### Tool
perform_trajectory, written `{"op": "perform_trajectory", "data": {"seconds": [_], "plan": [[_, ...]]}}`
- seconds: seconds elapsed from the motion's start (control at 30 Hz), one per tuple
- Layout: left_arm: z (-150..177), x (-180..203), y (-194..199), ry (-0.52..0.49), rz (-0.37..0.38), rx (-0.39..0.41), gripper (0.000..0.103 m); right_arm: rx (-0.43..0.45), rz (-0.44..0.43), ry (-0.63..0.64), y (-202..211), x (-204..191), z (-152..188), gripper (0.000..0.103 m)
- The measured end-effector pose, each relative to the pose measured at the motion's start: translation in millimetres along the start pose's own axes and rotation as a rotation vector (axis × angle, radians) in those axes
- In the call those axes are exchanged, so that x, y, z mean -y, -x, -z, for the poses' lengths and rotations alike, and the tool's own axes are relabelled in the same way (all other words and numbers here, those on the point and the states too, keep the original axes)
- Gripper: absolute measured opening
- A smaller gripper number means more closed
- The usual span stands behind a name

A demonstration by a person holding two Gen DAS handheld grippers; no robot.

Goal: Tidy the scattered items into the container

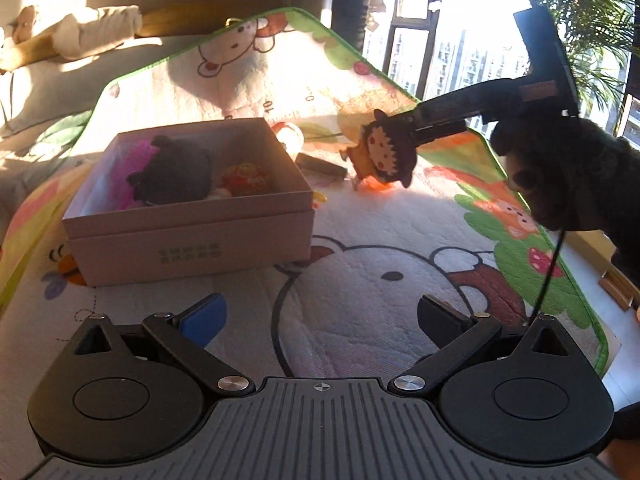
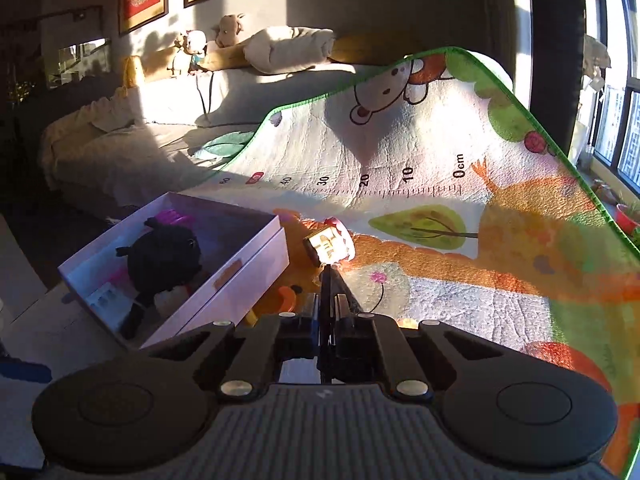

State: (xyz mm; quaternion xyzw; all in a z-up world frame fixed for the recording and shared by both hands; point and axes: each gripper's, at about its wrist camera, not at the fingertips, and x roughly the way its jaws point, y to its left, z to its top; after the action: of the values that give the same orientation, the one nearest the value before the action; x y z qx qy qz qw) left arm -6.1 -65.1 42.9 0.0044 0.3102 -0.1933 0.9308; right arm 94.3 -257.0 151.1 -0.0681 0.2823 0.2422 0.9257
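A white cardboard box (image 1: 188, 236) sits on the cartoon play mat (image 1: 380, 240). It holds a black plush (image 1: 176, 172), a pink item and a red-and-yellow toy (image 1: 244, 178). My right gripper (image 1: 404, 134) hovers above the mat to the right of the box, shut on a flat cartoon girl-face toy (image 1: 384, 152). In the right wrist view the right gripper (image 2: 330, 280) is closed, with that toy (image 2: 325, 296) showing only as a thin dark edge between the pads. My left gripper (image 1: 324, 314) stands open low over the mat with nothing between its fingers.
A small round pink-and-white toy (image 2: 330, 244) lies on the mat just beyond the box corner (image 2: 280, 232). A brown stick-shaped item (image 1: 320, 166) and something orange (image 1: 378, 185) lie near it. A sofa with plush toys (image 2: 228, 30) is behind, and windows are at right.
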Motion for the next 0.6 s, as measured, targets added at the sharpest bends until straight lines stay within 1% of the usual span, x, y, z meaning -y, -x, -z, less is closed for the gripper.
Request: {"op": "perform_trajectory", "data": {"seconds": [0.1,0.17,0.27,0.33,0.37,0.4,0.47,0.5,0.53,0.57,0.6], "plan": [[2.9,9.8,5.5,-0.038,0.02,0.004,0.103,-0.015,-0.049,0.046,37.9,-16.3,13.8,0.007],[4.9,16.1,9.6,-0.064,0.036,0.006,0.103,-0.04,-0.117,0.049,57.1,-27.6,22.0,0.007],[8.6,24.8,17.0,-0.097,0.072,0.009,0.103,-0.101,-0.261,-0.018,73.1,-37.3,31.7,0.007],[10.6,29.9,20.5,-0.117,0.093,0.01,0.103,-0.134,-0.33,-0.074,73.8,-37.6,36.5,0.007],[11.4,32.6,21.3,-0.127,0.1,0.009,0.103,-0.143,-0.344,-0.097,72.0,-36.8,39.2,0.007],[11.9,34.9,21.6,-0.135,0.103,0.007,0.103,-0.14,-0.327,-0.104,69.7,-35.7,40.8,0.007],[12.6,38.5,20.3,-0.151,0.101,0.0,0.103,-0.107,-0.244,-0.086,65.0,-32.3,41.6,0.008],[13.5,39.4,19.3,-0.153,0.1,-0.005,0.103,-0.081,-0.19,-0.066,62.4,-30.1,41.3,0.014],[14.1,39.9,17.4,-0.152,0.101,-0.01,0.103,-0.049,-0.128,-0.035,58.5,-27.0,40.4,0.026],[14.8,39.8,15.2,-0.148,0.102,-0.016,0.103,-0.013,-0.065,0.0,53.4,-23.8,39.4,0.033],[15.3,39.7,12.5,-0.143,0.103,-0.023,0.103,0.02,-0.012,0.031,48.6,-21.5,39.2,0.043]]}}
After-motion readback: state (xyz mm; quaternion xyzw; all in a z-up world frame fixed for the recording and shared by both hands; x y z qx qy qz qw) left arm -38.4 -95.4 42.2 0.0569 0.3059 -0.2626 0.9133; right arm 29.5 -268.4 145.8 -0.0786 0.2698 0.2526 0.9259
